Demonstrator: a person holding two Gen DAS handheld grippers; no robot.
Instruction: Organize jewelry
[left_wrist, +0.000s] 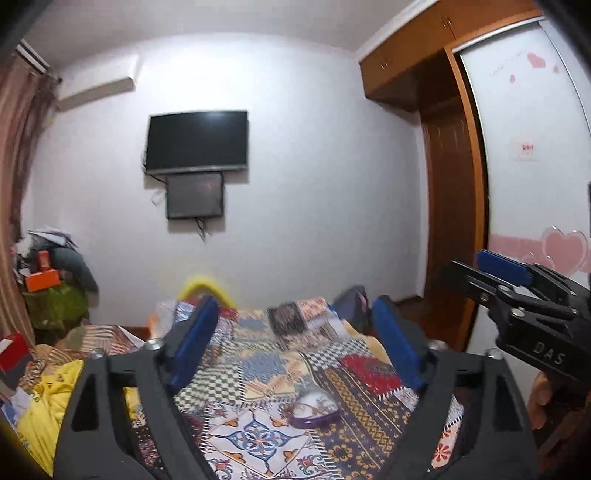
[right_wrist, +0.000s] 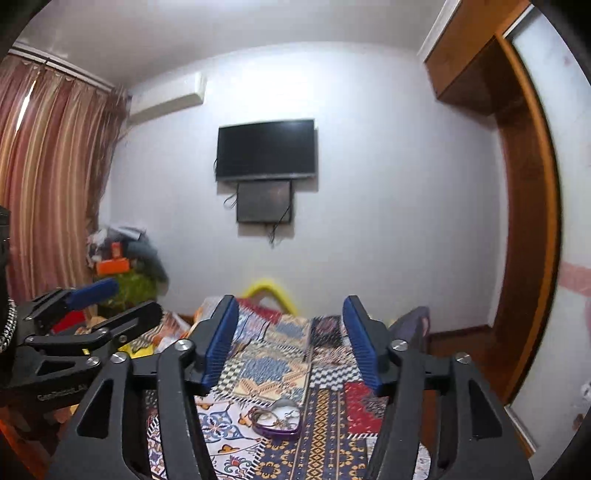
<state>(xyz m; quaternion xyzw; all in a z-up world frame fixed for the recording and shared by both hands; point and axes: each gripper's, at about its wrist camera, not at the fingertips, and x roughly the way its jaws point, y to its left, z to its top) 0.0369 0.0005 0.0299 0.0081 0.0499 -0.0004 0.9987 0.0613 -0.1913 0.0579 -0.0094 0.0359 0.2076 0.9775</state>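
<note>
A purple heart-shaped jewelry box (left_wrist: 313, 410) lies open on the patterned bed cover (left_wrist: 258, 435), with several pieces of jewelry inside. It also shows in the right wrist view (right_wrist: 277, 419). My left gripper (left_wrist: 295, 350) is open and empty, held above the bed with the box below and between its blue pads. My right gripper (right_wrist: 291, 343) is open and empty, also above the box. The right gripper shows at the right edge of the left wrist view (left_wrist: 480, 273); the left gripper shows at the left of the right wrist view (right_wrist: 110, 306).
A black TV (left_wrist: 197, 142) hangs on the far wall. A cluttered pile with an orange box (left_wrist: 42, 280) stands at the left by the curtain (right_wrist: 48, 177). A wooden wardrobe (left_wrist: 454, 184) is at the right. Yellow cloth (left_wrist: 44, 410) lies at the bed's left.
</note>
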